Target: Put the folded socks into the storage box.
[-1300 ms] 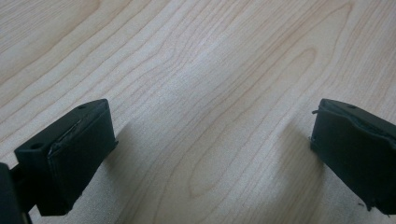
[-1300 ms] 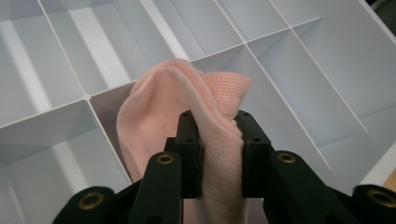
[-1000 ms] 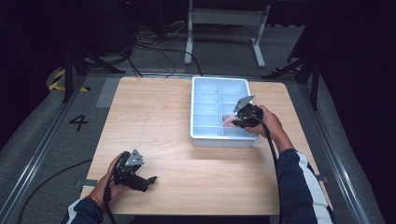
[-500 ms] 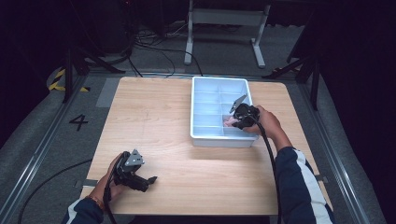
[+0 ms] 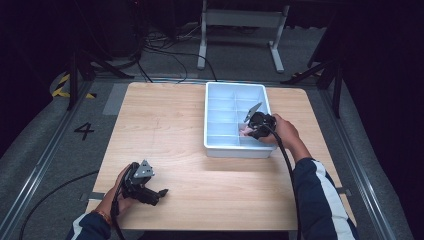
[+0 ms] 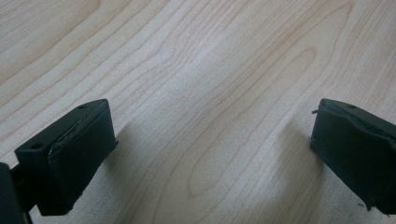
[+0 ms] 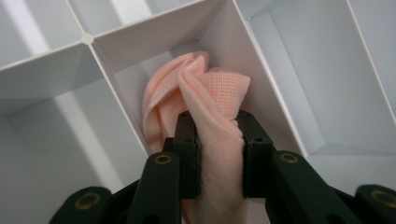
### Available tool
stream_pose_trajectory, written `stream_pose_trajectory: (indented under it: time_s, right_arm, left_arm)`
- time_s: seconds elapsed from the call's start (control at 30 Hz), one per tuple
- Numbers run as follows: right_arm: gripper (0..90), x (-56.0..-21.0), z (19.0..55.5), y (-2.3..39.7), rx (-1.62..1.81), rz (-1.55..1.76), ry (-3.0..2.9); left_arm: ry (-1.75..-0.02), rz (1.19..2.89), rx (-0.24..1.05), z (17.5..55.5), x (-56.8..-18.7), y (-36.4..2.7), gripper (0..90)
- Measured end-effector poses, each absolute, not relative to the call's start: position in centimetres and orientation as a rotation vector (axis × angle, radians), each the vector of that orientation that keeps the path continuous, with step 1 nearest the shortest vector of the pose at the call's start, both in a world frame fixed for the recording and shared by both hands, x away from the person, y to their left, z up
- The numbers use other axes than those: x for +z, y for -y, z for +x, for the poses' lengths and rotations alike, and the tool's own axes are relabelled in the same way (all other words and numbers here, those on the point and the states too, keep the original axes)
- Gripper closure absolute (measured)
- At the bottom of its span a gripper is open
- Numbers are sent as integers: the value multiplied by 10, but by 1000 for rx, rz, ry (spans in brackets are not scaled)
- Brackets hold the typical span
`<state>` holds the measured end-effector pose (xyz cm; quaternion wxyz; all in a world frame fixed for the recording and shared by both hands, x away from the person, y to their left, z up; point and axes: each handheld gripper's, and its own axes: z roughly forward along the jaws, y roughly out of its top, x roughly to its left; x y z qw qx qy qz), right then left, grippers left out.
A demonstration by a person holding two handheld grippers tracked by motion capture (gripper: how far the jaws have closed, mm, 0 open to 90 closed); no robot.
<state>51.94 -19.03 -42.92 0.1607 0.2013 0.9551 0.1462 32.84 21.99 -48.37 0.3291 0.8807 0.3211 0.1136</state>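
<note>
Right gripper (image 7: 217, 154) clamping fingers on pink cloth (image 7: 205, 98), stuffing it into a tray (image 5: 212, 145) compartment. Left gripper (image 5: 159, 193) idling on worktop (image 5: 165, 125), fingers apart. Probably risking cloth snagging on fingers, dragging back out.

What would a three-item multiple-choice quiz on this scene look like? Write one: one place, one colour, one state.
1. Where is the cloth?
A. in a compartment of the divided tray
B. on the bare table
C. on the floor

2. What colour is the cloth?
A. blue
B. peach-pink
C. green

3. How stands the left gripper?
A. shut on the cloth
B. shut on the tray's rim
C. open over bare table

Answers:
1 A: the right gripper view shows the cloth between white dividers.
2 B: it is pale peach-pink against the white walls.
3 C: its jaws stand wide apart with only wood between; the right gripper pinches the cloth.
</note>
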Motion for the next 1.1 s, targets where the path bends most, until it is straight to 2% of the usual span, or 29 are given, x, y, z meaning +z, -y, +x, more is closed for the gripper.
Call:
stream_pose_trajectory:
  time_s: [0.4,1.1]
  right_arm:
    - [708,-429,517,193,457,612,-2702]
    - [548,-415,512,209,558,694,-2649]
  left_arm:
    - [-840,2305,297,328,-484,-220,1]
    - [-844,2304,299,328,-484,-220,2]
